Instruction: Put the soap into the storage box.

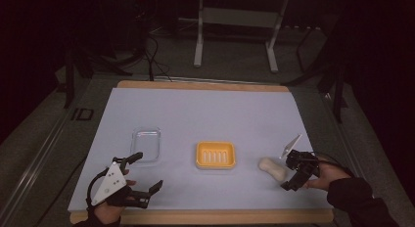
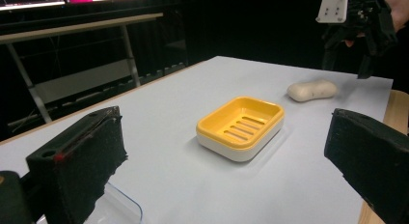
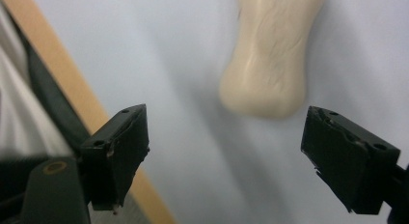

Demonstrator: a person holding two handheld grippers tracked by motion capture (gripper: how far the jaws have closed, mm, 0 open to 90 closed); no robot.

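Step in hand, as judged from the layout: reach for the soap bar (image 1: pixel 272 168) with the right gripper (image 1: pixel 295 170), presumably to place it in the yellow soap dish (image 1: pixel 216 155). The soap lies flat on the pale desk (image 1: pixel 205 114), to the right of the dish and well apart from it, near the desk's front right. In the right gripper view the soap (image 3: pixel 270 55) sits ahead of the fingers (image 3: pixel 118 149), which are spread wide and hold nothing; the near end of the bar falls between the two pads in line of sight but is not yet between them, and the picture is blurred there. In the high view the right gripper stands just beside the soap's right end, tilted down toward it. The left gripper (image 1: pixel 142 175) rests at the desk's front left, fingers (image 2: pixel 82 161) released and empty, beside a clear plastic lid (image 1: pixel 146 144) that lies left of the dish. From the left gripper view the dish (image 2: pixel 240 127) is empty, its slotted insert visible, with the soap (image 2: pixel 312 90) beyond it. Next move calls for: bring the right gripper forward and down until the pads straddle the bar across its narrow waist, then close. Risk noted: the bar looks smooth and rounded, so an off-centre pinch near the end could let it squirt out.
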